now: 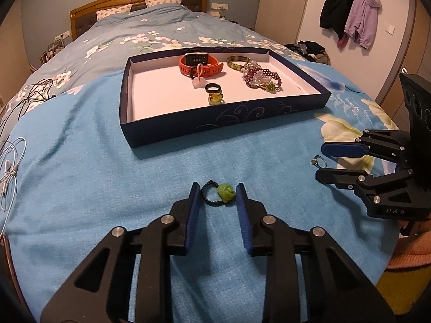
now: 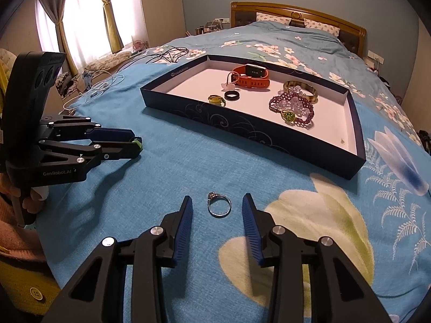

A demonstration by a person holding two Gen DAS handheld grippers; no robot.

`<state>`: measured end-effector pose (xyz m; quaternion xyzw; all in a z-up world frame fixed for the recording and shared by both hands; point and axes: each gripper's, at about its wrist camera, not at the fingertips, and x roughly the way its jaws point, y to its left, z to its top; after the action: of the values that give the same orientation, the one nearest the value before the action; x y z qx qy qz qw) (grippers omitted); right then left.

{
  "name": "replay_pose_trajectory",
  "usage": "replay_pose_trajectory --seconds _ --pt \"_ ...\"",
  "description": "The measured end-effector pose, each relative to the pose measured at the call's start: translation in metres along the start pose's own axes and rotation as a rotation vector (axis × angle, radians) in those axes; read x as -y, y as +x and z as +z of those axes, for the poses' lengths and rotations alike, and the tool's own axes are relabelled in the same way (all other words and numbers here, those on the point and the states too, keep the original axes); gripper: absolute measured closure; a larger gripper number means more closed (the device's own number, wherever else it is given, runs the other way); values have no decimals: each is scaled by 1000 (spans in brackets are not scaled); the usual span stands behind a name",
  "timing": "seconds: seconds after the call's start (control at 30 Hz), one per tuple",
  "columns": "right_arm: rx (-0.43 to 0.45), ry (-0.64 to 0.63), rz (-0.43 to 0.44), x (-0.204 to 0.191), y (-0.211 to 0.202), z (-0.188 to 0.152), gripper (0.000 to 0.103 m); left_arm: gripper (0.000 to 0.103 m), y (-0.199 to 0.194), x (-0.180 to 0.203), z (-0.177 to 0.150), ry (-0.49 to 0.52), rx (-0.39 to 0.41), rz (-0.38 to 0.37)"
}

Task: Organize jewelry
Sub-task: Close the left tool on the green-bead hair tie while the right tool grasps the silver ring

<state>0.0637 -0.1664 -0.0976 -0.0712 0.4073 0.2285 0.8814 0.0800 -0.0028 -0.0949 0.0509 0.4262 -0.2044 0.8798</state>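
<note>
A ring of black cord with a green stone (image 1: 225, 192) lies on the blue blanket. My left gripper (image 1: 218, 190) has a pad against each side of it; in the right wrist view that gripper (image 2: 136, 143) shows the green stone (image 2: 138, 142) at its tips. A silver ring (image 2: 211, 196) lies flat between the pads of my right gripper (image 2: 217, 198), which is open with a gap on both sides. The left wrist view shows the right gripper (image 1: 322, 161) flanking the silver ring (image 1: 315, 160). Beyond stands a dark blue tray (image 1: 223, 119) (image 2: 242, 132).
The tray holds an orange watch (image 1: 200, 64), a bangle (image 1: 237, 62), bead bracelets (image 1: 260, 78), a black ring (image 1: 214, 88) and a yellow ring (image 1: 215, 98). Cables (image 1: 10, 161) lie at the bed's left edge. An orange sleeve (image 1: 409, 253) sits behind the right gripper. The headboard is far off.
</note>
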Motion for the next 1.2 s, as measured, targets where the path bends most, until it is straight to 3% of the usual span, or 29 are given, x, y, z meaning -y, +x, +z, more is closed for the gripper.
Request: replay_pose_trajectory --seconds 0.1,0.2,0.8,1.2 --pt "-1 2 1 0 0 0 75 77 -1 1 0 2 3 0" --pt "-1 6 6 1 0 1 87 78 -1 2 -1 3 8 -4" --pt "60 78 34 14 -12 3 87 79 -5 4 -1 -8 30 -20" --pt "147 119 22 26 -28 12 87 79 -27 6 12 -17 119 -43"
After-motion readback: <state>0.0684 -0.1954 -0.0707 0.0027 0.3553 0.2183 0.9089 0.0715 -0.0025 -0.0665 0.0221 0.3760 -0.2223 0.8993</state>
